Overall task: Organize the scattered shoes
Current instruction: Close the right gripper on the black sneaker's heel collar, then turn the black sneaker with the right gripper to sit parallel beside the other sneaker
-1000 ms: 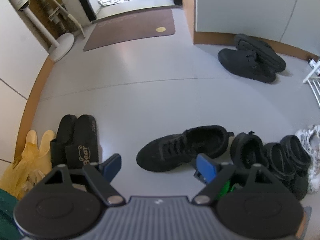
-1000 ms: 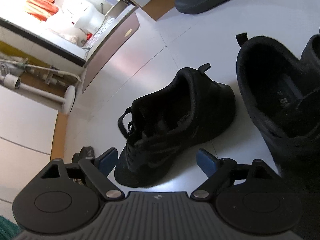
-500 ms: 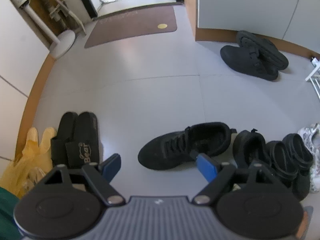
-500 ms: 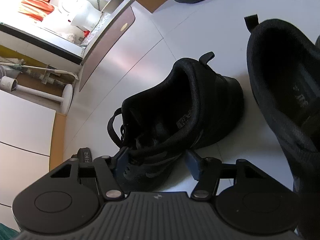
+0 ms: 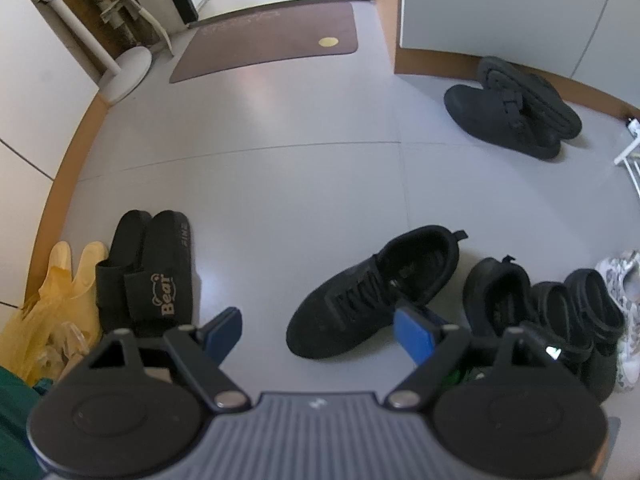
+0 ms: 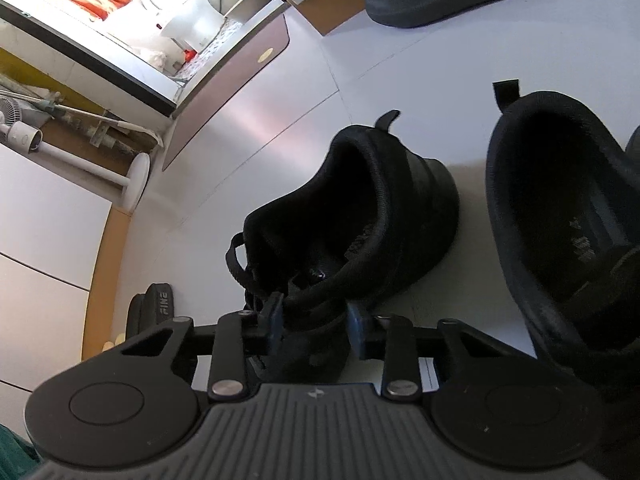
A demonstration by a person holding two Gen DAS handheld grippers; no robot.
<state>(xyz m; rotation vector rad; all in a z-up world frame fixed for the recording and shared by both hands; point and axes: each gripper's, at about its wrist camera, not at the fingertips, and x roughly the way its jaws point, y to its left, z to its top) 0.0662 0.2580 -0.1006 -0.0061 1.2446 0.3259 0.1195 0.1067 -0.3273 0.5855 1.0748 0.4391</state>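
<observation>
Right gripper (image 6: pixel 314 322): my jaws had just been closing, from wide apart down to narrow, and they came in on the sneaker (image 6: pixel 352 220) with its side wall and collar between the pads. In the right wrist view the pads looked pressed against the upper, so I judged it a grip.
Left gripper (image 5: pixel 318 330): I kept it wide and empty above the floor (image 5: pixel 280 184), as it was a second before.
Sneaker: it lay askew on the floor, toe toward the slides (image 5: pixel 150 270), heel near its mate (image 5: pixel 500 296), touching neither that I could tell. Nothing showed it lifted yet.
Mate: it stood at the left end of a row with the clogs (image 5: pixel 580 308); a white patterned shoe (image 5: pixel 624 292) sat at the far right.
Other pair: the black sandals (image 5: pixel 508 116) lay well apart by the wall, one leaning on the other.
What changed: only the right jaws, from straddling the sneaker to clamping it.
Meaning for the task: I judged the pick was made and the next move was to lift, turn it and set it just beside its mate.
Risk: the soft collar could fold and let the sneaker swing or slip.
</observation>
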